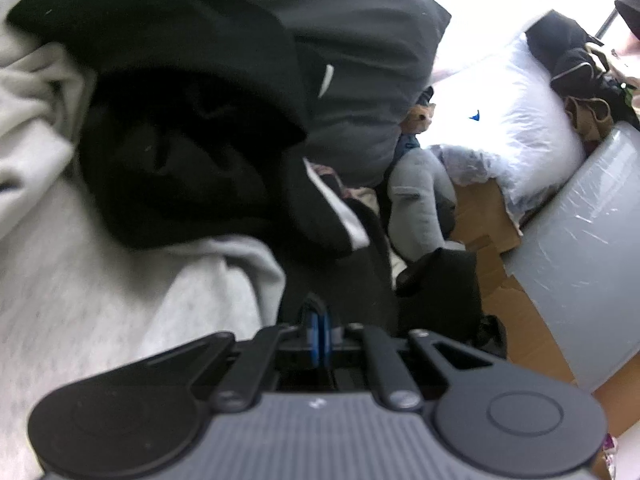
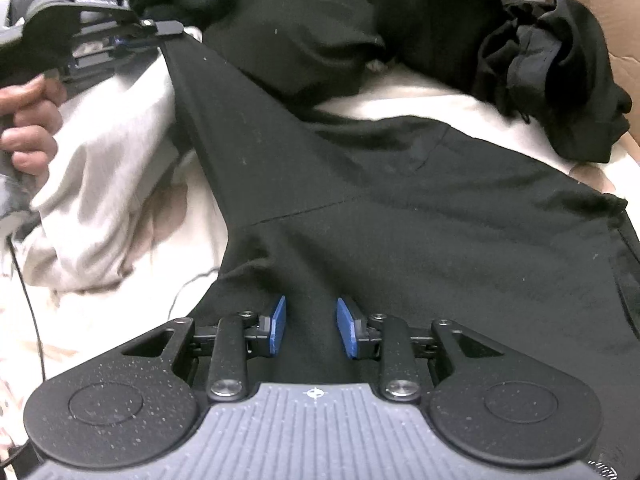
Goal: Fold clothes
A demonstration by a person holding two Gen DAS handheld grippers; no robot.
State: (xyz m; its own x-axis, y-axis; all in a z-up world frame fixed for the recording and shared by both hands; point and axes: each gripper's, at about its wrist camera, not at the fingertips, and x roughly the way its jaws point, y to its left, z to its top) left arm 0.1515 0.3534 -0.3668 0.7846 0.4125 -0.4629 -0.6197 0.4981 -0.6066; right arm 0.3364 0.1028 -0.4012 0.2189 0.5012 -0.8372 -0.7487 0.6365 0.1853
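While the black garment point(image 2: 400, 208) sprawls over a white bedsheet point(image 2: 120, 280) beside cardboard point(image 2: 592, 8), left gripper point(image 2: 160, 32) pinches its stretched corner; right gripper point(image 2: 311, 326) hovers, pads apart, above it.

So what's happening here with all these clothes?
A person is folding laundry with a handheld gripper in each hand. The left gripper is shut on one end of a black garment, pulling it taut and up off the white bedding. The right gripper sits over the near end, jaws apart with cloth between them. More dark clothes are piled behind.
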